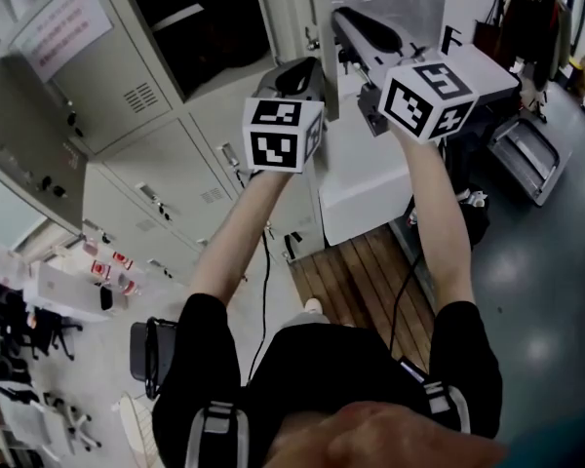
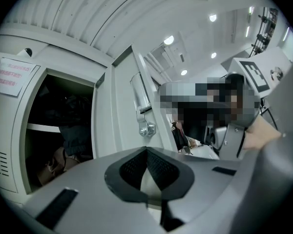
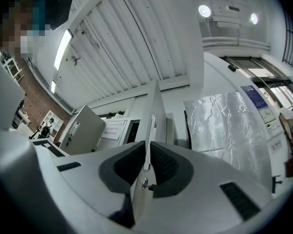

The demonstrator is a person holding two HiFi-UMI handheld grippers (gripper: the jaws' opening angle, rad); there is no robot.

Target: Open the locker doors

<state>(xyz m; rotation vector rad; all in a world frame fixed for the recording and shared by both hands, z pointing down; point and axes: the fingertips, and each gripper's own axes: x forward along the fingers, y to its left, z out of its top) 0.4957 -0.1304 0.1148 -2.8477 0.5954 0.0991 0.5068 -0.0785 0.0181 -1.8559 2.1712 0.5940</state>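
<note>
A bank of grey lockers [image 1: 166,174] fills the left of the head view. One upper locker [image 1: 205,18] stands open with a dark inside. In the right gripper view my right gripper [image 3: 147,152] is shut on the thin edge of that locker's door [image 3: 154,111], which runs up between the pads. My right gripper [image 1: 346,22] reaches out at the top of the head view. Beside it my left gripper [image 1: 297,68] is shut with nothing between its pads. The left gripper view shows my left gripper [image 2: 146,152] below the door's latch [image 2: 145,128] and the open locker [image 2: 58,130] with a shelf and bags.
Another locker door [image 1: 19,135] hangs open at the far left. A white box [image 1: 370,183] stands right of the lockers on a wooden pallet [image 1: 361,271]. A black cable [image 1: 264,291] hangs down. Chairs and clutter [image 1: 39,359] sit at the lower left.
</note>
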